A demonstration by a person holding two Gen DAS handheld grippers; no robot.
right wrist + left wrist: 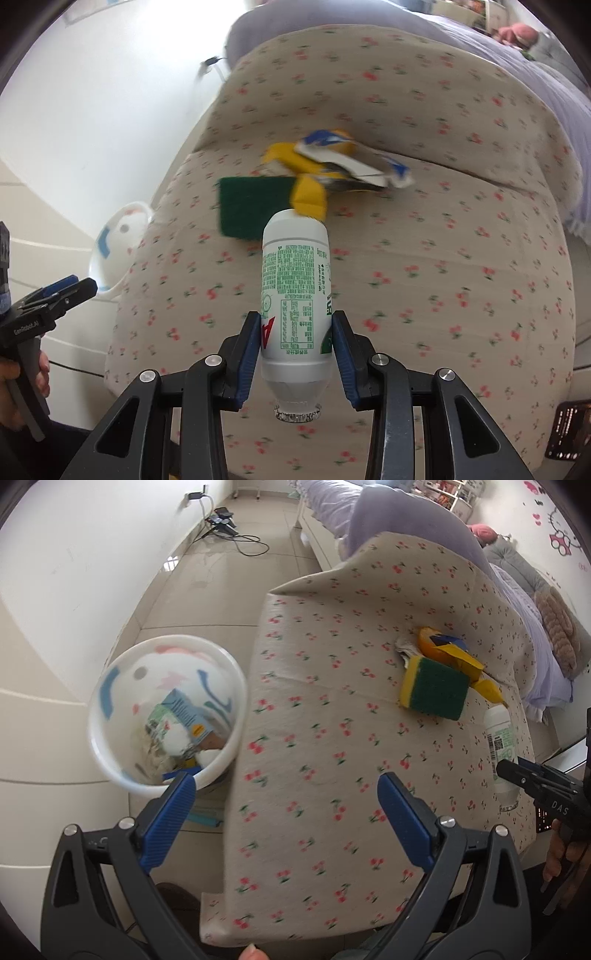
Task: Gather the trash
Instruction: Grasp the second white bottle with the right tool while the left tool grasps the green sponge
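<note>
My right gripper [295,328] is shut on a white plastic bottle [295,291] with green print, its open neck toward the camera, over the cherry-print cloth [443,258]. The bottle [500,738] and right gripper [517,771] also show at the right edge of the left wrist view. My left gripper [286,790] is open and empty, over the cloth's left edge beside the white trash bin [110,760], which holds cartons and paper. A green-and-yellow sponge [434,692] and torn yellow-blue packaging [450,653] lie on the cloth.
The cloth-covered surface [314,738] stands beside a bed with lilac bedding [369,520]. Cables and a charger [225,524] lie on the tiled floor by the white wall. A dark phone-like item [569,432] sits at the lower right.
</note>
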